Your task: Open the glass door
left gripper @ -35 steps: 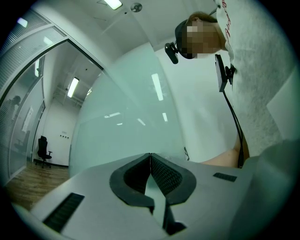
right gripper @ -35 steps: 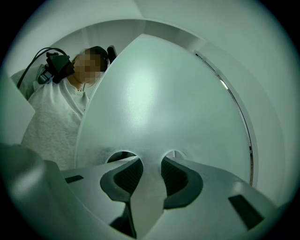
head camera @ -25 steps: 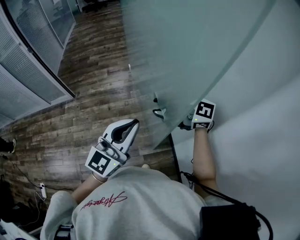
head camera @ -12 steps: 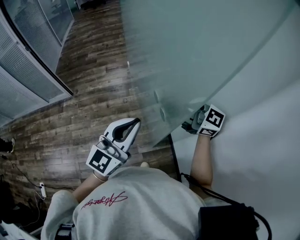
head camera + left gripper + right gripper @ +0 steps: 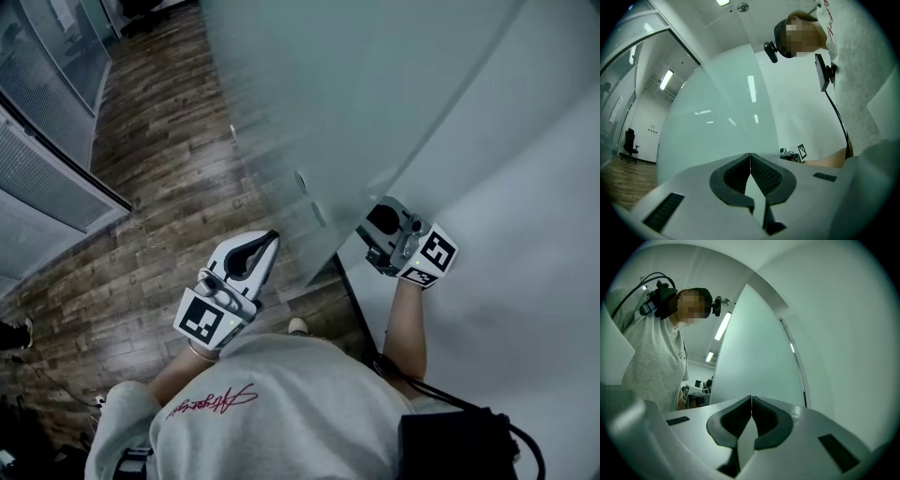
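Nearest us, our left gripper (image 5: 750, 157) hangs idle, its jaws together on nothing. Our right gripper (image 5: 751, 399), in the gap between door and white wall (image 5: 525, 187), has just been closing its jaws, nothing between them. The glass door (image 5: 375, 94) stands ajar ahead. We'd best press the closed jaws against the pane near its free edge, swinging it steadily over the wooden floor (image 5: 159, 178)
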### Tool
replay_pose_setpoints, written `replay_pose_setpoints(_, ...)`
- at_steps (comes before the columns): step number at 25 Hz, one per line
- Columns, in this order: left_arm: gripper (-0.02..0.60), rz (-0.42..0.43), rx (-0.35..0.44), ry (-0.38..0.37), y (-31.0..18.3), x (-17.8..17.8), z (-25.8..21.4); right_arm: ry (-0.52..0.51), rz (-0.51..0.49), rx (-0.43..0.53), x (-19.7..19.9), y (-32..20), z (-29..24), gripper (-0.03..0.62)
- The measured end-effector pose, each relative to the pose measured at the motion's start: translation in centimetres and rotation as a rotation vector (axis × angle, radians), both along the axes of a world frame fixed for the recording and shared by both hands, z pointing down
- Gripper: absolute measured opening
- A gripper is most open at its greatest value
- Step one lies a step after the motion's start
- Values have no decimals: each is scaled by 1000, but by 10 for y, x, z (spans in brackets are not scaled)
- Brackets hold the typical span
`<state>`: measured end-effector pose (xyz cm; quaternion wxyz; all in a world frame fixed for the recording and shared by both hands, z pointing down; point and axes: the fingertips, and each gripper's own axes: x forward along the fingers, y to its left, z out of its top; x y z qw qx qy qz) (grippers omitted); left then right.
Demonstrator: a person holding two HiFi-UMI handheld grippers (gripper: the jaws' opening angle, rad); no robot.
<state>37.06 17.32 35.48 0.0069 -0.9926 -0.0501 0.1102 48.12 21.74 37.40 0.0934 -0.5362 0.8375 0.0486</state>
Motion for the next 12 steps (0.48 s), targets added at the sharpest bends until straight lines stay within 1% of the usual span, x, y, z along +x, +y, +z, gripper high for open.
replay_pose_setpoints(3, 12, 51, 1, 18, 3, -6, -6, -23, 72, 16, -3, 12, -5, 18)
replay_pose_setpoints(6, 12, 84, 8, 30, 6, -13, -11, -20, 127, 13, -14, 24, -7, 17)
replay_pose_setpoints(8, 12, 108, 3, 37, 9, -20, -16, -18, 159, 8, -24, 31, -8, 17)
replay_pose_setpoints(12, 13, 151, 6, 50, 10, -32, -24, -26, 210, 29, -40, 43, -17, 17)
